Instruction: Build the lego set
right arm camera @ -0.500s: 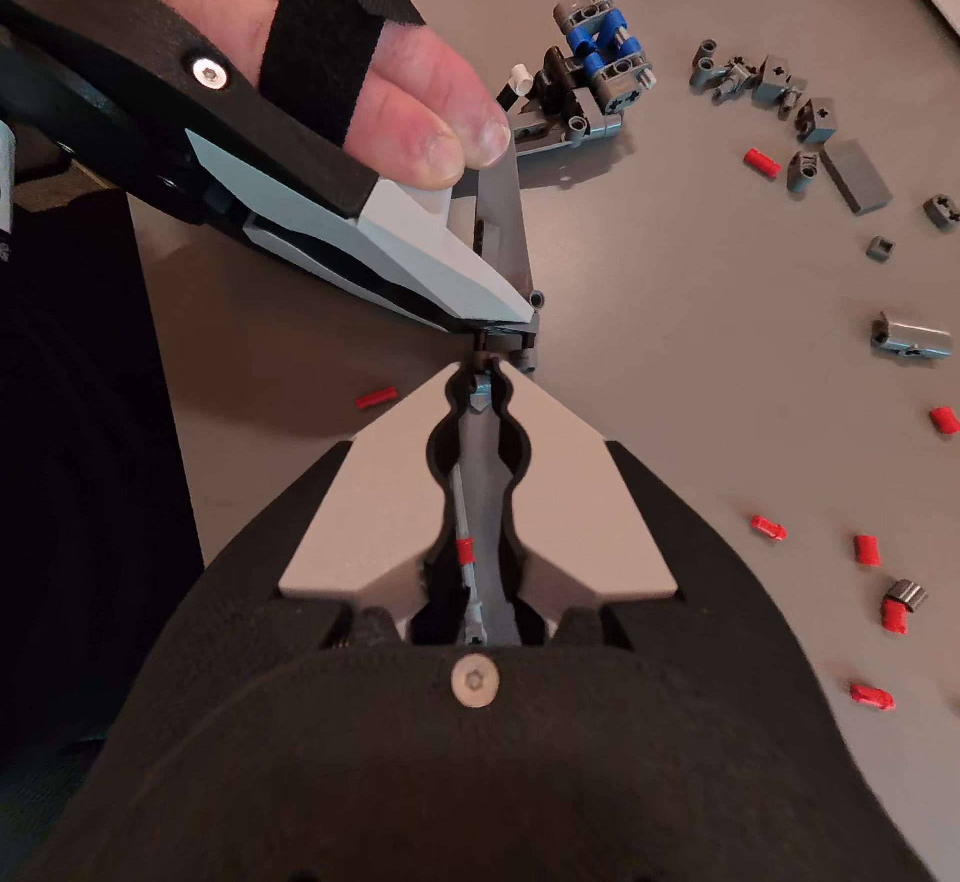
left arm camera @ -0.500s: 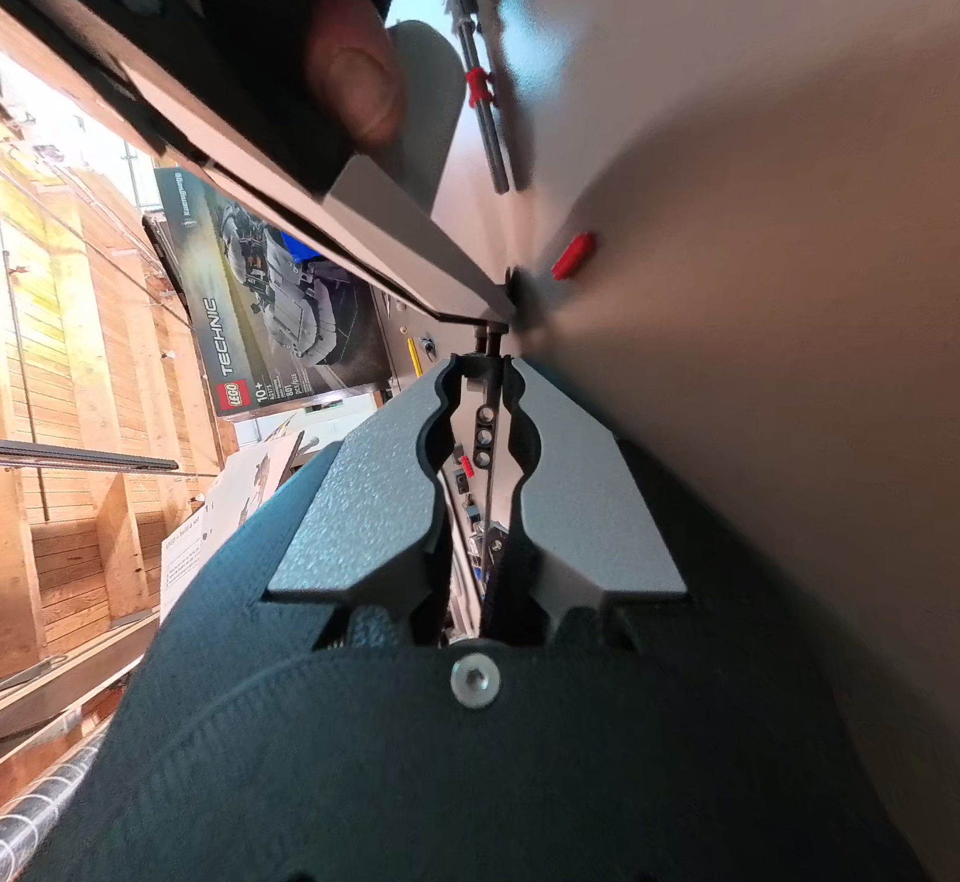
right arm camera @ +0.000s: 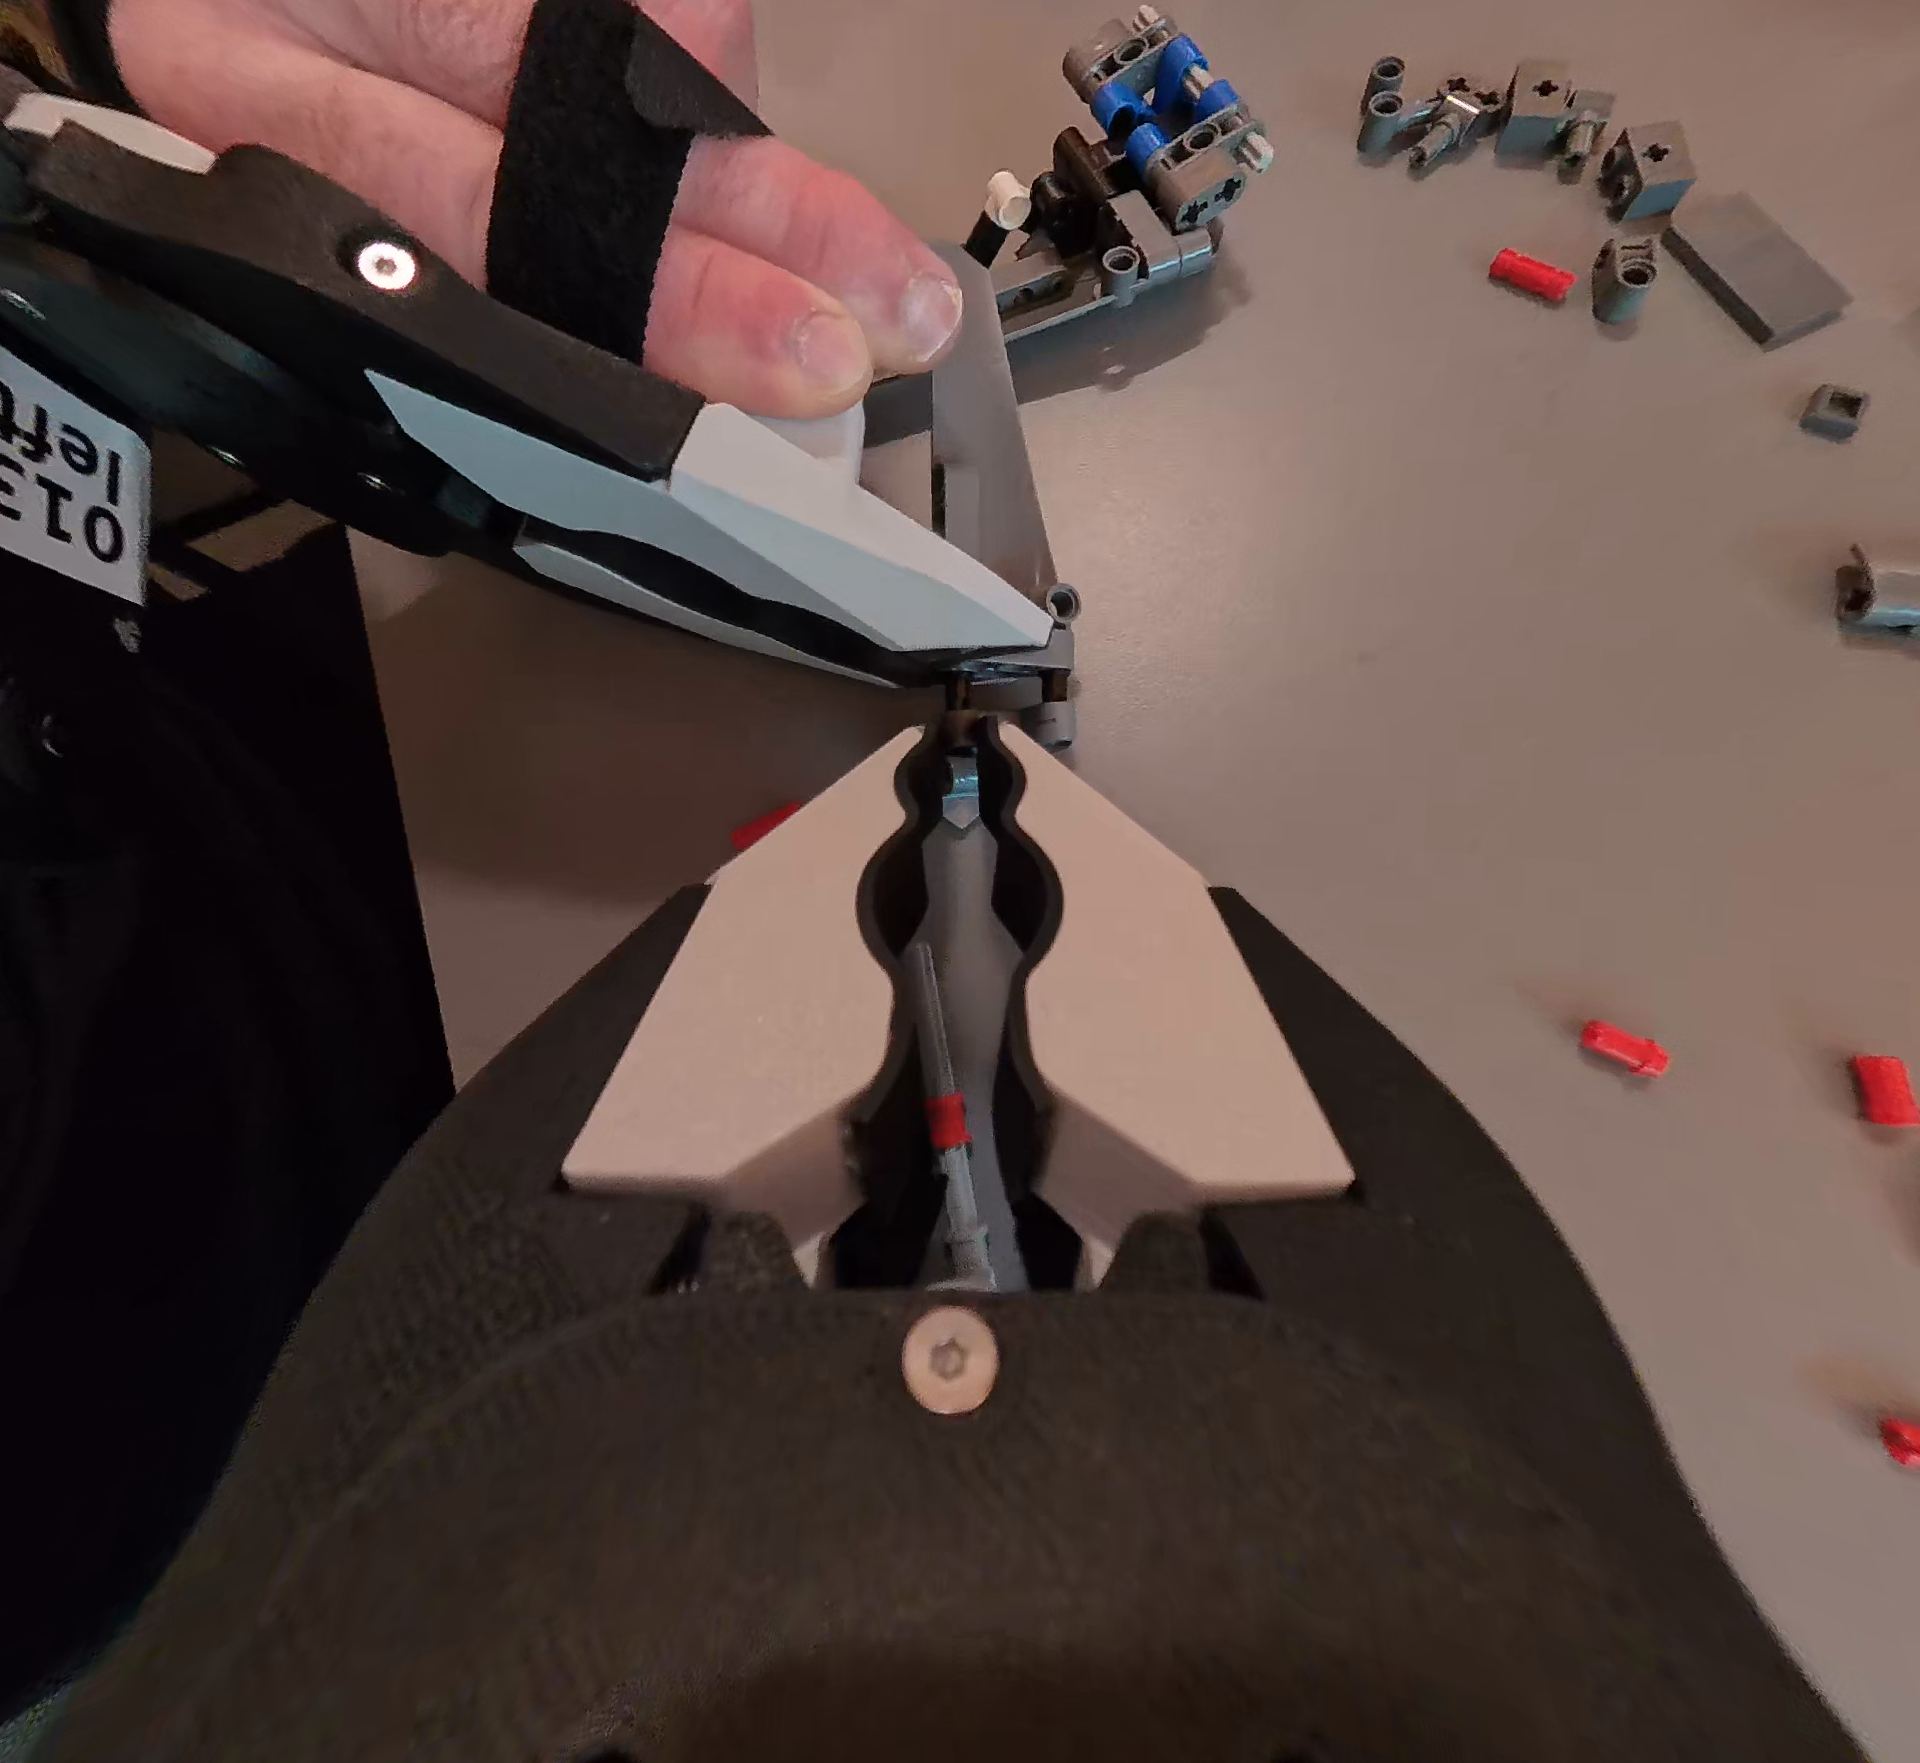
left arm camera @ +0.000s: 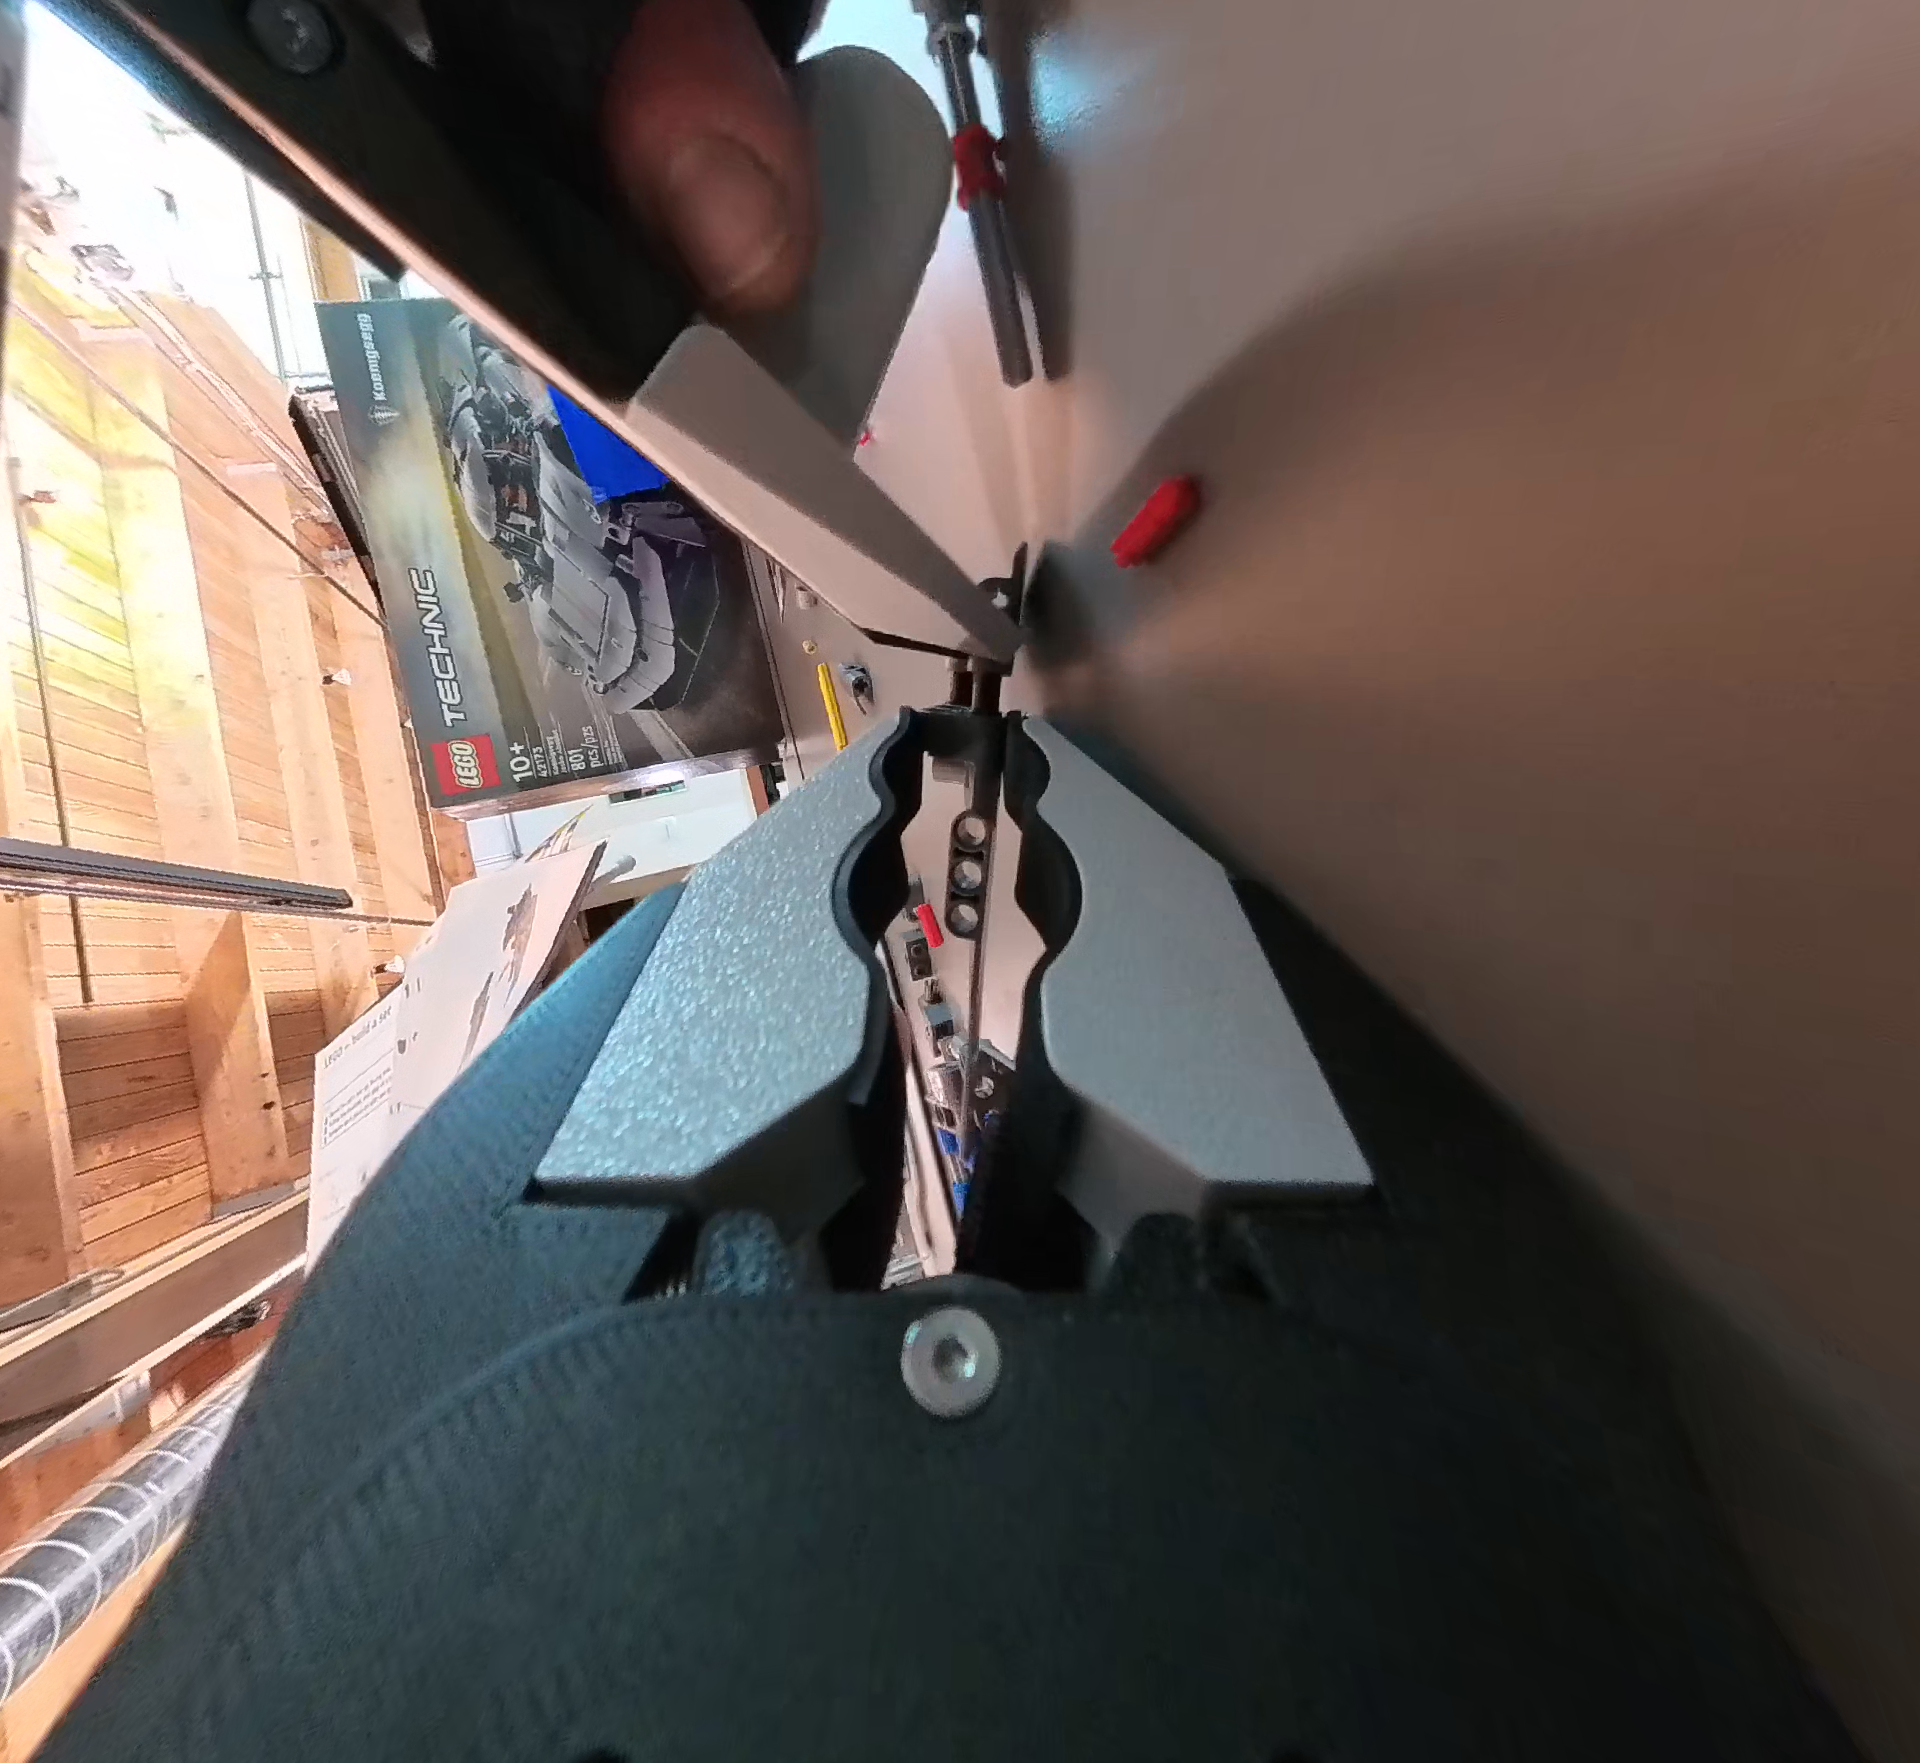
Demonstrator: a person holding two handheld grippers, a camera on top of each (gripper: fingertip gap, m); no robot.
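Grey Technic subassembly point(right arm camera: 1023, 664) is clamped low over the table point(right arm camera: 1403, 674) in the closed left gripper point(right arm camera: 997, 659), apparently so that a small piece pinched in the closed right gripper point(right arm camera: 961, 742) can be pressed in.

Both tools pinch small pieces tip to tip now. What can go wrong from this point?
1. The left tool and right tool each grip a tiny dark part only at the tips; a misaligned push could make one pop out.
2. A dropped part could get lost among the loose red pins on the grey table.
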